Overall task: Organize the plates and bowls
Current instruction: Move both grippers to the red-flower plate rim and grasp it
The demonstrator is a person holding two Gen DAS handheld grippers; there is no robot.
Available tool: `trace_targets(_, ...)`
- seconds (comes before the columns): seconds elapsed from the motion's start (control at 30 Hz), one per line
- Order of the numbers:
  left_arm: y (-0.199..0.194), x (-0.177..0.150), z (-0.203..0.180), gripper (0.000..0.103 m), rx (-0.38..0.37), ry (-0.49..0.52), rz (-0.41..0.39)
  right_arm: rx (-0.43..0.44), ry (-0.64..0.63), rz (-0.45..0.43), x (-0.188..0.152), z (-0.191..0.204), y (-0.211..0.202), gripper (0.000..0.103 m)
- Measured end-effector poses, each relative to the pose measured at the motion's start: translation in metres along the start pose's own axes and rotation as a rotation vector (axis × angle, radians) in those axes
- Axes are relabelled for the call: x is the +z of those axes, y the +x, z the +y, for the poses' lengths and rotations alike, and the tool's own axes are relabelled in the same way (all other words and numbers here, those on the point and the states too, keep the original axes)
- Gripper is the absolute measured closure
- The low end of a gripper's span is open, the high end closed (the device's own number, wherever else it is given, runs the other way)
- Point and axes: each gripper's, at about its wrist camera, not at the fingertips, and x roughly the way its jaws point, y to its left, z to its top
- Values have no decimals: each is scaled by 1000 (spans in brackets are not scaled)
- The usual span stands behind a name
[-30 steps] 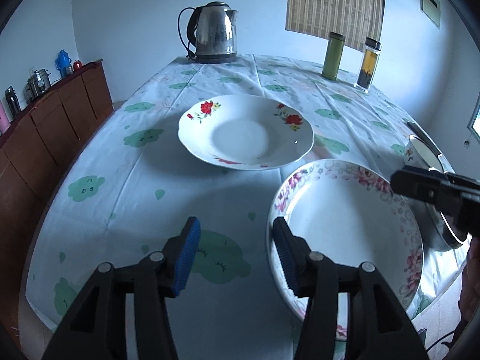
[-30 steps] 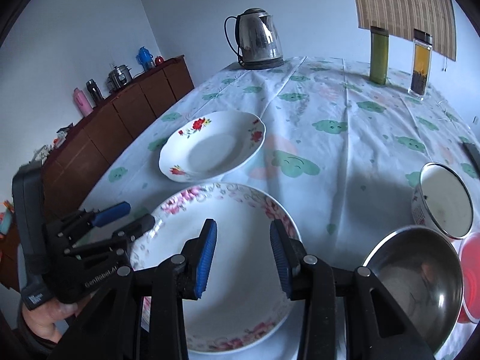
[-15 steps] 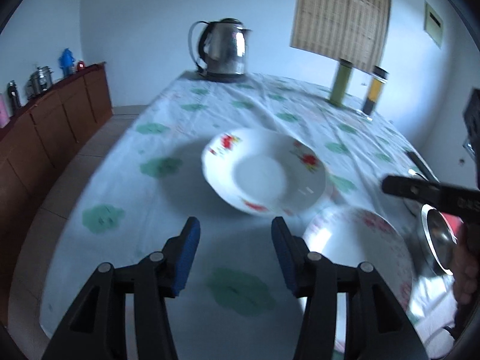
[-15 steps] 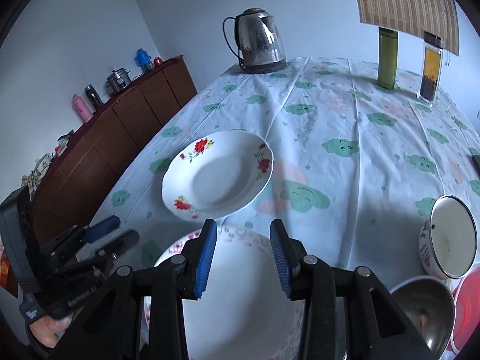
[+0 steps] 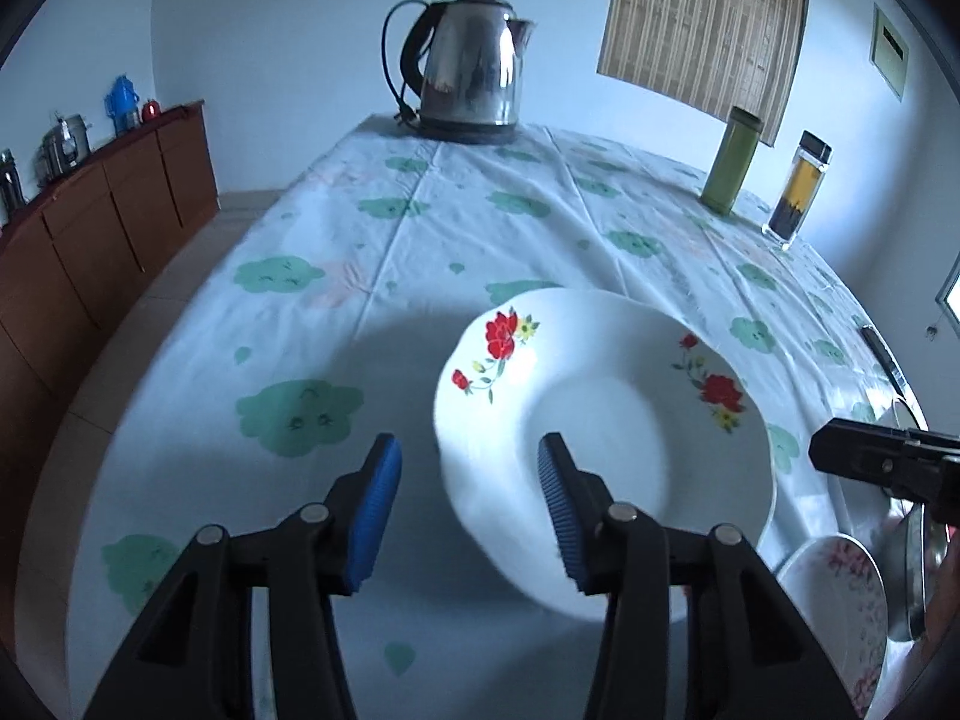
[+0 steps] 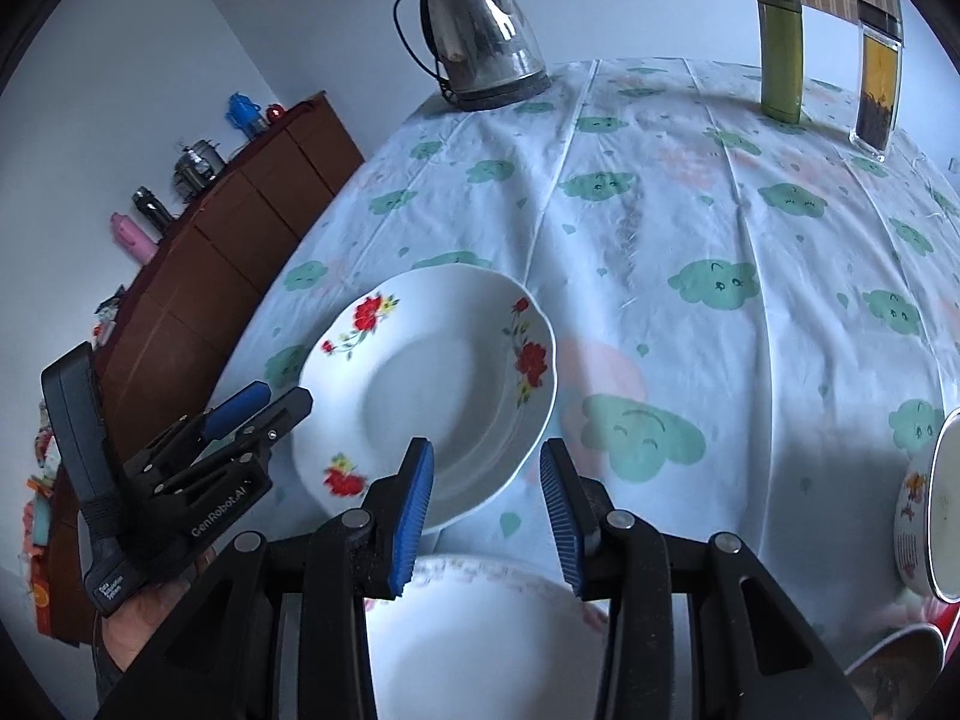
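A white plate with red flowers (image 5: 600, 432) lies flat on the table. My left gripper (image 5: 468, 504) hovers at its near left rim. Its jaws are closing, the rim shows in the gap between them, and neither pad presses on it. In the right wrist view the left gripper (image 6: 264, 408) has its tips beside the red-flower plate's (image 6: 432, 390) left edge. My right gripper (image 6: 486, 504) stands open over that plate's near rim, holding nothing. A pink-flowered plate (image 6: 480, 630) lies just below it. The right gripper's black tip (image 5: 870, 456) shows at the right edge.
A steel kettle (image 5: 468, 72) stands at the table's far end, with a green bottle (image 5: 732, 162) and a tea jar (image 5: 798, 192) at the far right. An enamel cup (image 6: 936, 510) and a steel bowl (image 6: 894, 672) sit near right. A brown sideboard (image 5: 90, 222) runs along the left.
Both grippers moved forward from over the pink-flowered plate to the red-flower plate, which now fills the near view. The left jaws have narrowed slightly.
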Motion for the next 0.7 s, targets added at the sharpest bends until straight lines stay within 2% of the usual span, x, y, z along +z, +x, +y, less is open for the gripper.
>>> trace_targets(0.1, 6, -1, -1, 60, -16, 15, -13, -9, 25, 5, 2, -4, 8, 63)
trace_targets(0.2, 15, -3, 2, 73, -32, 5, -7, -14, 31, 18, 2, -7, 15, 63)
trace_targets(0.3, 23, -4, -1, 76, -21, 19, 12, -20, 31, 17, 3, -8, 17, 63)
trace_targets(0.7, 29, -4, 2, 75, -49, -2, 35, -39, 39, 18, 9, -9, 27, 63)
